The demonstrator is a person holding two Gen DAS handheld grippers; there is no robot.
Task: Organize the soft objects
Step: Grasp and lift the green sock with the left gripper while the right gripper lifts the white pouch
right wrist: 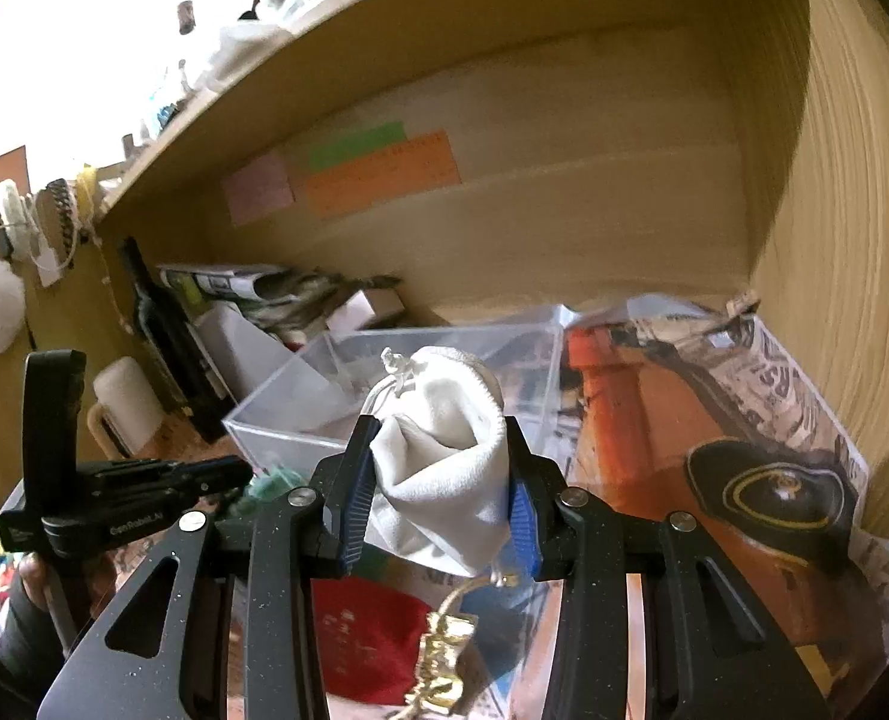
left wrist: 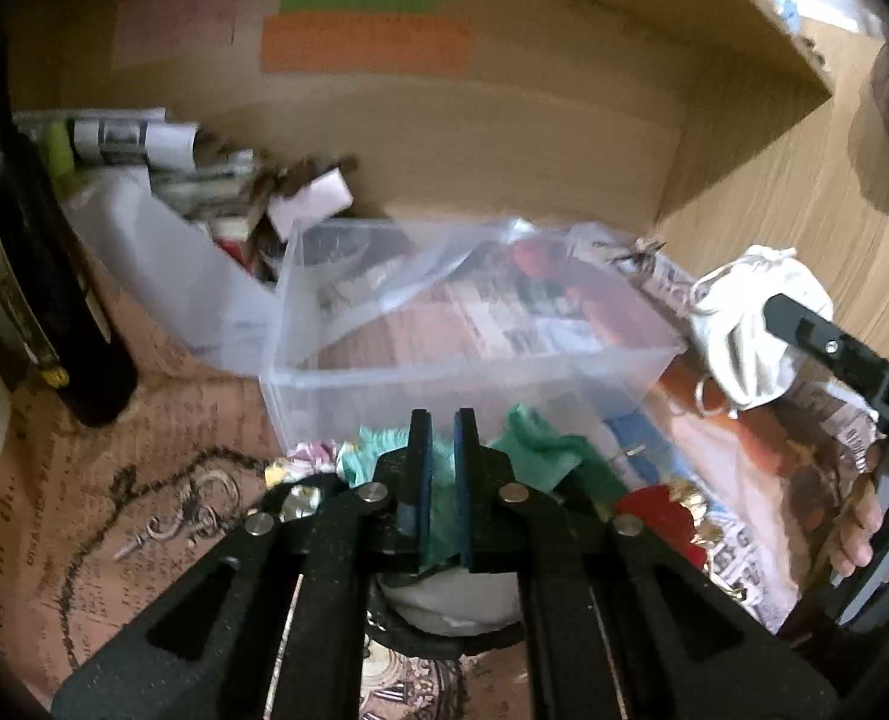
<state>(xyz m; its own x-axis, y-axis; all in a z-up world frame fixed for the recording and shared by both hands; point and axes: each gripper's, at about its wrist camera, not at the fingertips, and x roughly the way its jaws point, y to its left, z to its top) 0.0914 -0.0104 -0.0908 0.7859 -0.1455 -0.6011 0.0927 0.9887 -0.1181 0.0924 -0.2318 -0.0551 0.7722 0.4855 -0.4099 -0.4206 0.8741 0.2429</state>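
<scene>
The right tool (right wrist: 438, 498) grips a white drawstring pouch (right wrist: 444, 456), the left tool (left wrist: 443, 480), marked "GenRobot.AI", clamps teal fabric (left wrist: 444, 516) before a clear plastic bin (left wrist: 444, 372).

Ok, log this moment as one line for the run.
right gripper: shut on white pouch | left gripper: shut on green cloth | clear bin: ahead

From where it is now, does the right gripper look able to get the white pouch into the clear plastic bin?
Probably yes. The right gripper is shut on the white pouch, the clear plastic bin sits just ahead with its top open, and nothing visible stands between them.
</scene>
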